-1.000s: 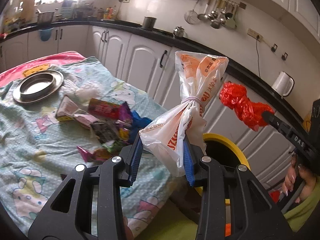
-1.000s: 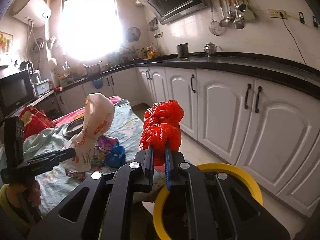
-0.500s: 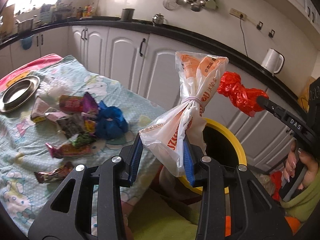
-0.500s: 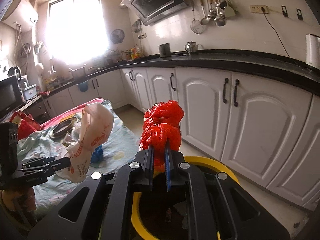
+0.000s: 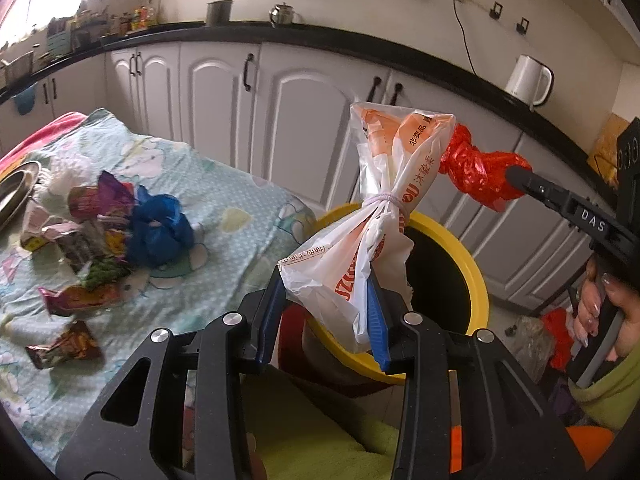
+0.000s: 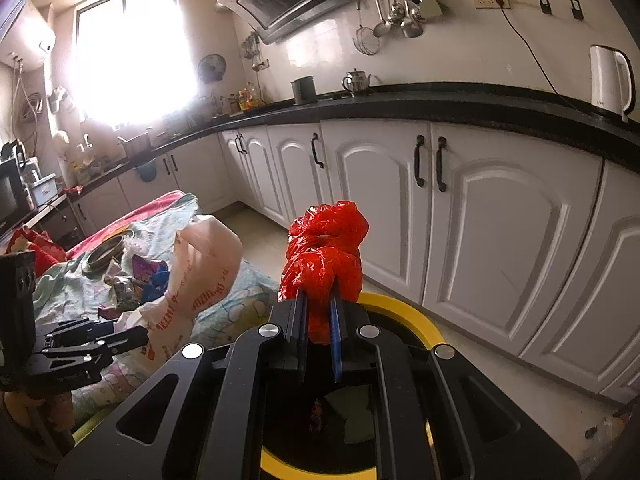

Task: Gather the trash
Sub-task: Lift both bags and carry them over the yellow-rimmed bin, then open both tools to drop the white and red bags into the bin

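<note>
Pinching a tied white-orange bag (image 5: 380, 216), long axis upright, the left gripper (image 5: 326, 316) hung at the yellow bin's rim (image 5: 478, 280); right gripper (image 6: 318, 322) clamped a red bag (image 6: 326, 256) above the bin's open mouth, bag pointing up.

Left gripper (image 5: 326, 316): black frame, silver screws, blue finger pads. Right gripper (image 6: 318, 330): same, "DAS" marking. Right hand (image 5: 612, 312): painted nails, green sleeve.

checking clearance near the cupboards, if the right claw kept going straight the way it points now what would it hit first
Likely the white cabinet door under the black countertop. The right claw, shut on the red bag, aims over the yellow-rimmed bin, and nothing else shows between. Depth is hard to judge through the fisheye.
</note>
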The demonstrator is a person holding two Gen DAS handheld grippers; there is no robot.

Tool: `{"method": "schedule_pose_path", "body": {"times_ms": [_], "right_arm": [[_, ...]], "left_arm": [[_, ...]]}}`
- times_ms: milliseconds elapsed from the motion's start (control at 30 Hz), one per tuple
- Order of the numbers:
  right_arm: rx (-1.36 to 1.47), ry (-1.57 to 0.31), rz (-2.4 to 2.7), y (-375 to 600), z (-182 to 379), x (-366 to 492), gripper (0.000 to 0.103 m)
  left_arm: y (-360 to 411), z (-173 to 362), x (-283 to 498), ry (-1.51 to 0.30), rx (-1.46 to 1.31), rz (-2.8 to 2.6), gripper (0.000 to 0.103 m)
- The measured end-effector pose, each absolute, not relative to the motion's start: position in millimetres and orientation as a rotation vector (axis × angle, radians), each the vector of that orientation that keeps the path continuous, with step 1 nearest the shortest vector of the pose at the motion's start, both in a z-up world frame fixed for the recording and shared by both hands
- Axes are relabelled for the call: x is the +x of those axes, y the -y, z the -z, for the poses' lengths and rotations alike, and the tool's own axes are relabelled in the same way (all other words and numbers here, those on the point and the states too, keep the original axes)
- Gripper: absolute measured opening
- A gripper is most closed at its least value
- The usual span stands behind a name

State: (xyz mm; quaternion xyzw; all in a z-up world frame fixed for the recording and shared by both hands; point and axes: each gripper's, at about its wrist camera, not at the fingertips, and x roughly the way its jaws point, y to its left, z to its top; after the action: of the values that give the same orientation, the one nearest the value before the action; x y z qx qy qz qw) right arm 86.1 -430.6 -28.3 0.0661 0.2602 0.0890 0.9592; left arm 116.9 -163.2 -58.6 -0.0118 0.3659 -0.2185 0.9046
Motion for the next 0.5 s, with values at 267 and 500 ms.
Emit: {"method": "schedule_pose_path", "body": {"times_ms": [267,500], "right_arm": [[0.154,-0.559,-0.159,446.6,41.2,84.8,0.009],[0.171,-0.603,-0.154,454.4,54.6,88.2,0.009]], "left_arm": [[187.2,71.6,123.6,-0.793,0.031,0.481,0.031],[201.3,79.6,130.0,-0.818,0.056,0.493,0.032]]}}
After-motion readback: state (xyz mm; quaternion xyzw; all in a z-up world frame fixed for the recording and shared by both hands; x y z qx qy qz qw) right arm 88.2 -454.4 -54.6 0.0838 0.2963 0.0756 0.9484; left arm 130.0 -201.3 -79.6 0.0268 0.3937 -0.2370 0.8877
